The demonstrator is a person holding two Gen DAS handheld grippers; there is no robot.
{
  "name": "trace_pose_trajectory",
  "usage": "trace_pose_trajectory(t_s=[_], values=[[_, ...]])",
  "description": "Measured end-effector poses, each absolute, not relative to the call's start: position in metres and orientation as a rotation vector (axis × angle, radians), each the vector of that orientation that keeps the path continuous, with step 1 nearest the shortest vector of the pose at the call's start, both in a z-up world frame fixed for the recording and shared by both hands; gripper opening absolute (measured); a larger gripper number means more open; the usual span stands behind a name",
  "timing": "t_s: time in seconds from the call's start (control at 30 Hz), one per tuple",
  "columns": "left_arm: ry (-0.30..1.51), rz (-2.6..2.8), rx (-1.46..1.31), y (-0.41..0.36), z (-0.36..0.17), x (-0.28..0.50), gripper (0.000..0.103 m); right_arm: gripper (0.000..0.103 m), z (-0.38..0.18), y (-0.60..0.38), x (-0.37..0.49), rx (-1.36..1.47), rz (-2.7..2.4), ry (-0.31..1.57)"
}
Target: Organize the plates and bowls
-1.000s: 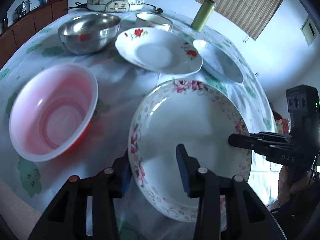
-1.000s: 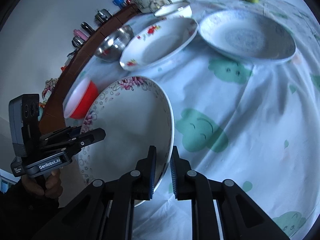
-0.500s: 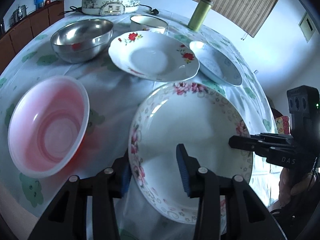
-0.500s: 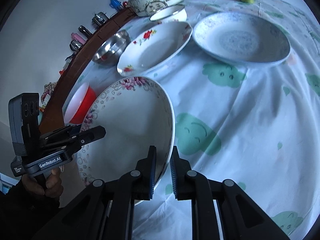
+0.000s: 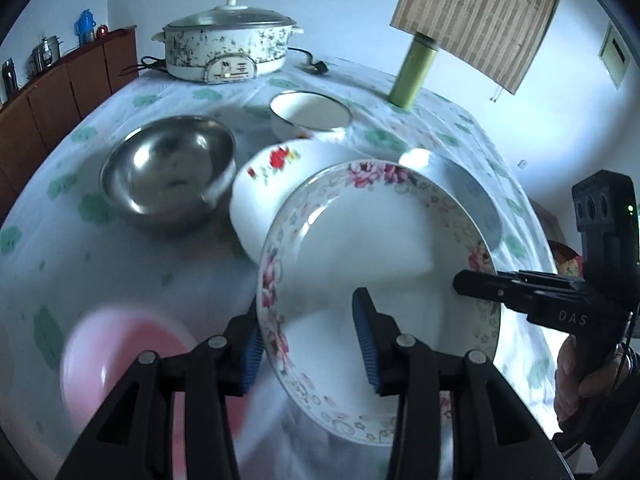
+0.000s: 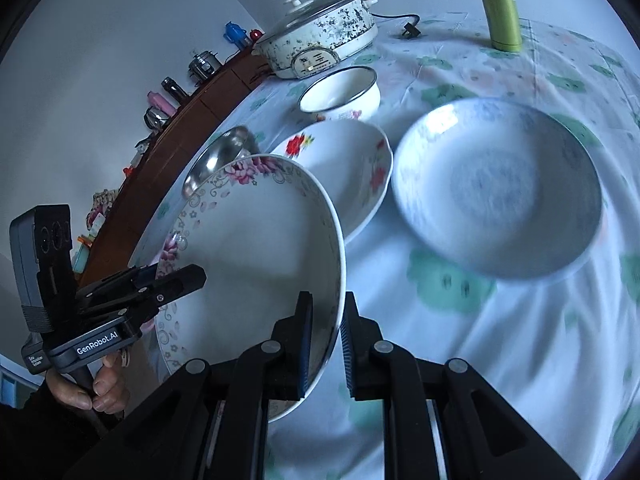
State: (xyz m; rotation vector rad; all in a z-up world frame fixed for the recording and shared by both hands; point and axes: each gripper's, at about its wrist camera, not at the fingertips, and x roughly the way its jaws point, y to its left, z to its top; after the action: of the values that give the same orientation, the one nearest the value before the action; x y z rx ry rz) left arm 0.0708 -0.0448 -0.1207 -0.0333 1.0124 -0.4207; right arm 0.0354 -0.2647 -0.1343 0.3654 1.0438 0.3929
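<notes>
Both grippers hold one large pink-flowered plate (image 5: 376, 240) above the table; it also shows in the right wrist view (image 6: 256, 252). My left gripper (image 5: 312, 344) is shut on its near rim. My right gripper (image 6: 326, 340) is shut on its opposite rim and shows in the left wrist view (image 5: 480, 284). The held plate hovers partly over a red-flowered plate (image 6: 352, 168). A pale blue plate (image 6: 496, 192) lies to the right of that. A steel bowl (image 5: 168, 168), a small white bowl (image 5: 310, 116) and a pink plastic bowl (image 5: 120, 360) stand on the table.
An electric cooker (image 5: 228, 48) with a lid stands at the table's far edge, its cord and plug (image 6: 410, 30) beside it. A green bottle (image 5: 414, 76) stands at the far right. A wooden sideboard (image 5: 56, 92) with flasks runs along the left.
Both grippers have carried the flowered plate up and away from me, toward the red-flowered plate. The pink bowl has dropped to the lower left of the left wrist view.
</notes>
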Motion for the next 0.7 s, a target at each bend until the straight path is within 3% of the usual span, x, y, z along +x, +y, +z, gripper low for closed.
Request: trace_pose_trajectory(t_s=[0.7], values=[[1.099,-0.34,-0.039,-0.057,-0.15,0.159,0.04,0.015,-0.148,-0.272,0.129,0.373,0.367,1.083]])
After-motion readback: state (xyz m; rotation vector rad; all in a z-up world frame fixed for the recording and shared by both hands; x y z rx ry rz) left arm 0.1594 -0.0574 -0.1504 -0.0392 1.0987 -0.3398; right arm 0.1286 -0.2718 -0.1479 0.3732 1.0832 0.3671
